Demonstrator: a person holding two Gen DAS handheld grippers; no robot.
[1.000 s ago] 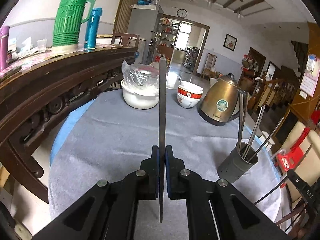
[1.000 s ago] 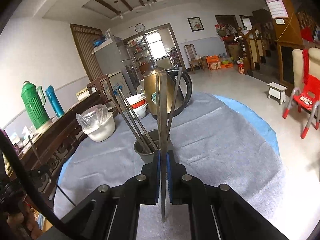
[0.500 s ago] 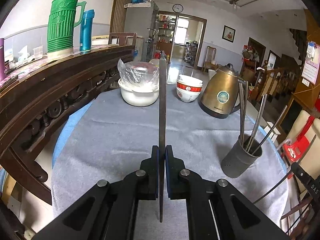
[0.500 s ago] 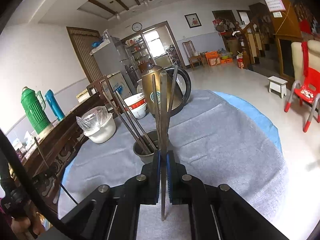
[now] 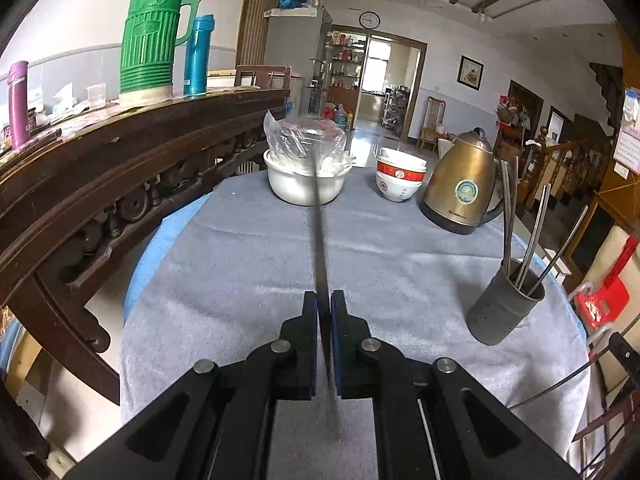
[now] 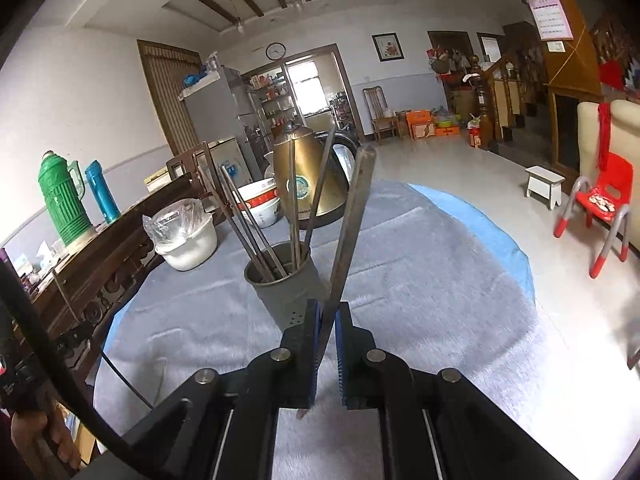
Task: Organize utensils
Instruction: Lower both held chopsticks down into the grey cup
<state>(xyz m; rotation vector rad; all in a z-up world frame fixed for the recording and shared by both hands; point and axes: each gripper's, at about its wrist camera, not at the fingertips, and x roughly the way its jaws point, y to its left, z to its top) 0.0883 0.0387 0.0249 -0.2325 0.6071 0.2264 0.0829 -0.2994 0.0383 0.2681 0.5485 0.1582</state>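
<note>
Two flat, dark metal utensils, each clamped edge-on between blue-padded fingers of a tool. One utensil (image 5: 319, 216) in the left tool (image 5: 324, 300), standing nearly upright in the left view, blurred, lower end sticking out below the pads. Other utensil (image 6: 352, 220) in the right tool (image 6: 325, 312), leaning right, squared top end, just beside the holder. Grey cylindrical holder (image 6: 285, 284) with small holes, upright on the grey-clothed counter (image 6: 420, 288), holding several thin metal chopsticks (image 6: 248, 220) fanned out and leaning against its rim.
</note>
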